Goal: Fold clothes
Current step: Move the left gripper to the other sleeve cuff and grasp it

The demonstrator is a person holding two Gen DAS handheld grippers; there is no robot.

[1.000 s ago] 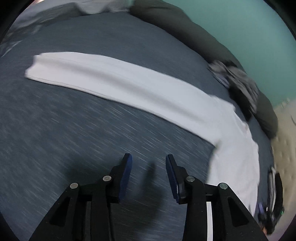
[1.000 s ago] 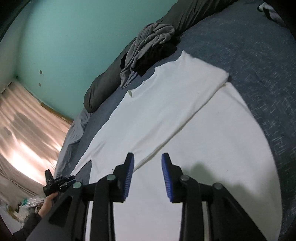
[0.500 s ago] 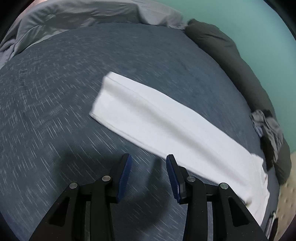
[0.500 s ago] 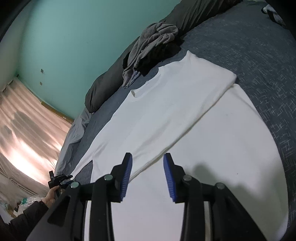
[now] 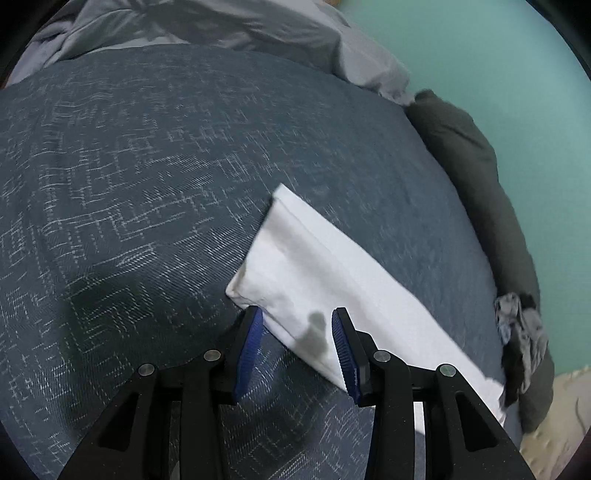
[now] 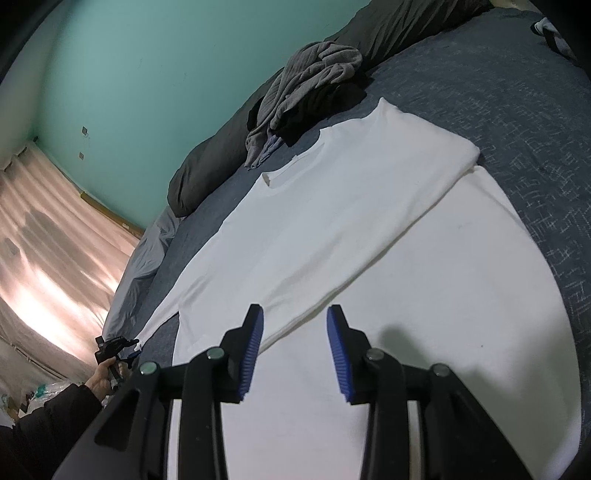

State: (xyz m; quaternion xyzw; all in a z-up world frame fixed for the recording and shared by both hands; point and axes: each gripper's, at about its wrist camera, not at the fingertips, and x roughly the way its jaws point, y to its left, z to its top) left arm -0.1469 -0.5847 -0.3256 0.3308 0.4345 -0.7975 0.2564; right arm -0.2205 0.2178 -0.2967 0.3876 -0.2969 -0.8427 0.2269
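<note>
White long-sleeved shirt (image 6: 332, 229) lies flat on the dark blue bedspread (image 5: 129, 184), one side panel folded over its body and the opposite sleeve (image 5: 332, 273) stretched out straight toward the grey sheet (image 5: 221, 26). I read the step in hand as gathering that outstretched sleeve: my left gripper (image 5: 297, 345) hangs just above the sleeve near its cuff, jaws apart with the sleeve's lower edge between them, gripping nothing. My right gripper (image 6: 295, 339) hovers over the shirt's lower body at the folded panel's edge, jaws likewise apart and empty. As I judge it, the next move calls for the left jaws to drop onto the cuff edge, pinch the layers, and carry the sleeve back across the body. The cuff is motion-blurred, so layer count there is unclear. The hem is cut off behind the right gripper. A crumpled grey garment (image 6: 310, 85) beyond the collar hides whatever lies beneath it.
</note>
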